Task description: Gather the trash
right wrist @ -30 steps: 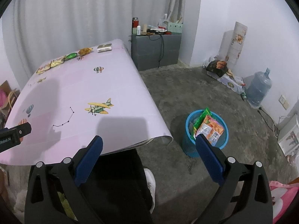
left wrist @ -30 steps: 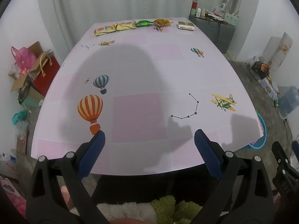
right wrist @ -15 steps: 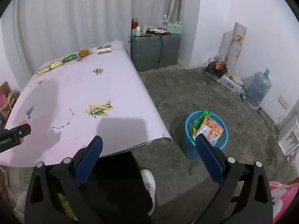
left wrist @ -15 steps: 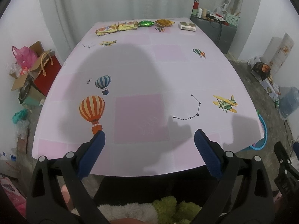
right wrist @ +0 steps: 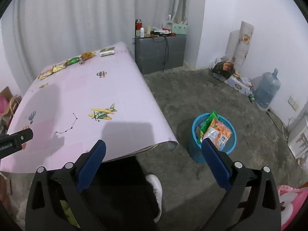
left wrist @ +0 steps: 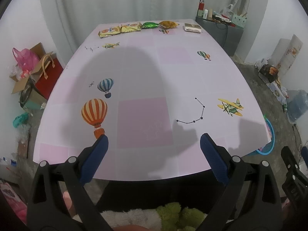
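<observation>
Two fisheye views from hand-held tools, each looking forward along 2 blue-padded fingers.

The left claw (left wrist: 154,146) hangs spread wide and empty above the near edge of a counter (left wrist: 154,73) covered in a pale pink sheet printed with hot-air balloons, small aeroplanes and a dotted star line. A dark shadow of the person falls across the middle of the sheet. The trash still on the counter lies in a row along its far edge, well apart from both claws: 2 yellow snack packets (left wrist: 119,29) side by side at the left, then a green wrapper (left wrist: 149,25), then a brown-orange wrapper (left wrist: 168,24) touching or nearly touching it, and a small pale box (left wrist: 192,27) set apart at the right.

The right claw (right wrist: 154,151) is also spread wide and empty, held off the counter's near right corner, above the grey floor (right wrist: 211,96). Just past its right finger stands a round blue bin (right wrist: 194,130) on the floor beside the counter, holding an orange snack bag (right wrist: 217,132) and a green packet (right wrist: 208,120) that stick up above the rim. A white shoe (right wrist: 156,184) shows between the fingers, low in the view.

Along the wall are a grey cabinet (right wrist: 159,55) with small clutter on top and a large water bottle (right wrist: 267,90).
</observation>
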